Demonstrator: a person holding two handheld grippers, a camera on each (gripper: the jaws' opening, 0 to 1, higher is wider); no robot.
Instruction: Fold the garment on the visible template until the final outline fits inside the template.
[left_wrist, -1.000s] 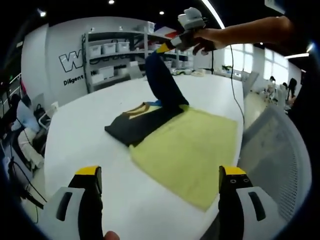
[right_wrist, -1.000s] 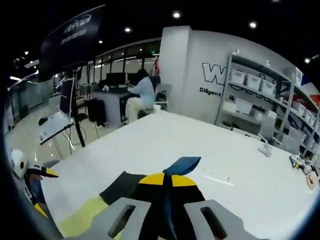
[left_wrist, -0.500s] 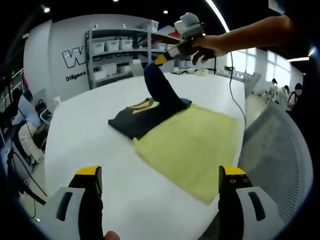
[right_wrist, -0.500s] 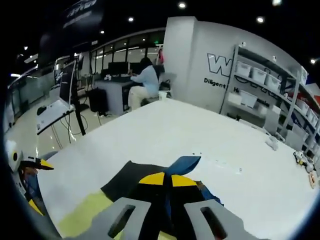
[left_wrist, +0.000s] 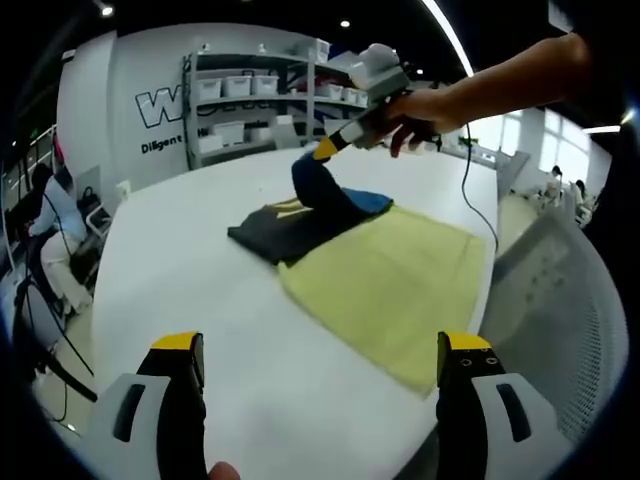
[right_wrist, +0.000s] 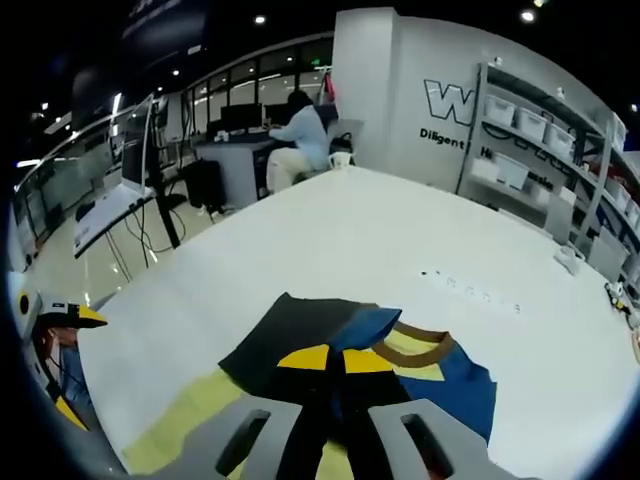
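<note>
A dark navy and blue garment (left_wrist: 290, 222) with a yellow-brown collar lies folded on the far end of a yellow template mat (left_wrist: 395, 285) on the white table (left_wrist: 200, 300). A hand holds my right gripper (left_wrist: 328, 148) low over it, shut on a raised fold of blue fabric. In the right gripper view that gripper (right_wrist: 327, 358) pinches the dark cloth, with the garment (right_wrist: 290, 325), its collar (right_wrist: 415, 346) and a strip of the mat (right_wrist: 190, 415) below. My left gripper (left_wrist: 322, 395) hangs open over the table's near edge, away from the cloth.
Shelves with white bins (left_wrist: 250, 95) stand behind the table. A grey mesh chair back (left_wrist: 560, 300) is at the right edge. A seated person (right_wrist: 300, 140) works at a desk beyond the table. My left gripper (right_wrist: 55, 320) shows at the far left.
My right gripper has come down towards the table with the blue fold, which now stands lower over the garment. The left gripper stays open and has shifted slightly.
</note>
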